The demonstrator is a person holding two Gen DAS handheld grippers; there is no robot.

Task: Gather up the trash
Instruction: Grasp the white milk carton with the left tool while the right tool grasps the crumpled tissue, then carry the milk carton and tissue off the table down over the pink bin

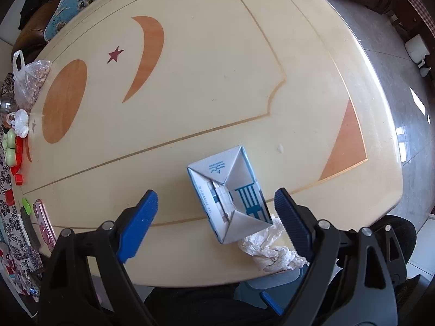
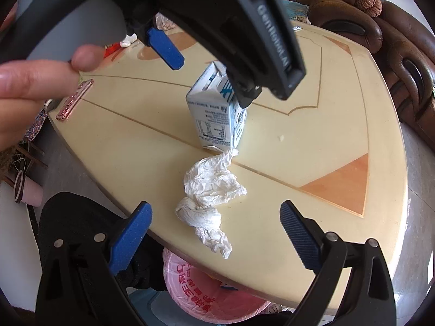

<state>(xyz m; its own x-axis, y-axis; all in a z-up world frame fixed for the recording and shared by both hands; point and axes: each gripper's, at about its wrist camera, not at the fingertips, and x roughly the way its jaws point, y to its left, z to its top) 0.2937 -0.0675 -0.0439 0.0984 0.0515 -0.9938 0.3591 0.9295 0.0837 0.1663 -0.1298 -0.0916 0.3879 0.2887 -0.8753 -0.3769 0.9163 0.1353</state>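
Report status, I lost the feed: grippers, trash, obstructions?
Left gripper open above upright carton. Right gripper open, empty, facing crumpled tissue. Tissue touches carton base. Nothing blocking.

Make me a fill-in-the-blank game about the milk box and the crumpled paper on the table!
1. The milk carton stands ____ on the table.
2. The crumpled tissue is ____ in colour.
3. The left gripper has its jaws ____ above the carton.
4. The tissue lies between the carton and the ____ gripper.

Missing words: upright; white; open; right
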